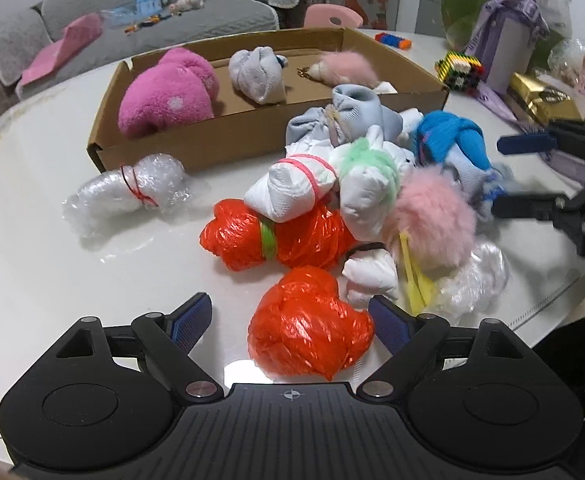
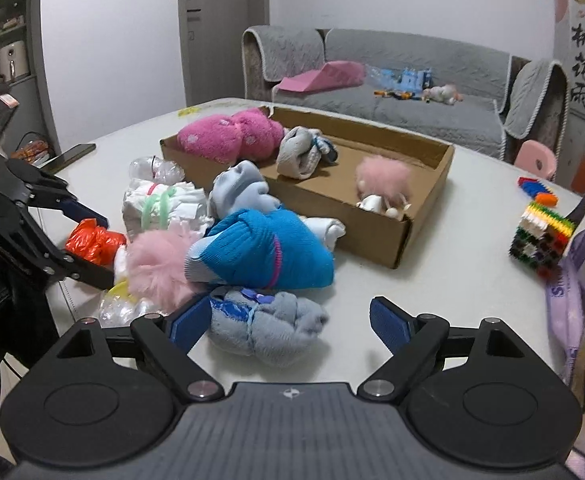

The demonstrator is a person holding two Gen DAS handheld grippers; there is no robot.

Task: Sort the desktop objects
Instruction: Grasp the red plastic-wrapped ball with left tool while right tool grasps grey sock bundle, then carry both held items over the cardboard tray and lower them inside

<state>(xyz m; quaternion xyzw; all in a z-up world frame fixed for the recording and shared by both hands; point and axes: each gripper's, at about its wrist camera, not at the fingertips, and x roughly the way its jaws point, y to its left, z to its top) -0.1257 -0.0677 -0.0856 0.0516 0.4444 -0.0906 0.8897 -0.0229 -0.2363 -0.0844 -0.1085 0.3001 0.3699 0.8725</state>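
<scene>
Near the table's (image 1: 32, 184) front edge, beside the cardboard box (image 1: 228, 136): soft, light, squashy bundles. Nearest orange plastic bag bundle (image 1: 312, 332), crinkly and likely slippery, best pinched across its middle. Left gripper (image 1: 292, 316) jaws apart around it, untouched; right gripper (image 2: 288, 320) jaws apart over the grey sock roll (image 2: 268, 328).

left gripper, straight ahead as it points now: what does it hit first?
Most likely the near orange bag, which lies between the open left gripper fingers. The white bundle sits just beyond, to the right. Depth is hard to judge through the fisheye.

The wall poster (image 2: 582, 68) at right reads 桃花雨.
</scene>
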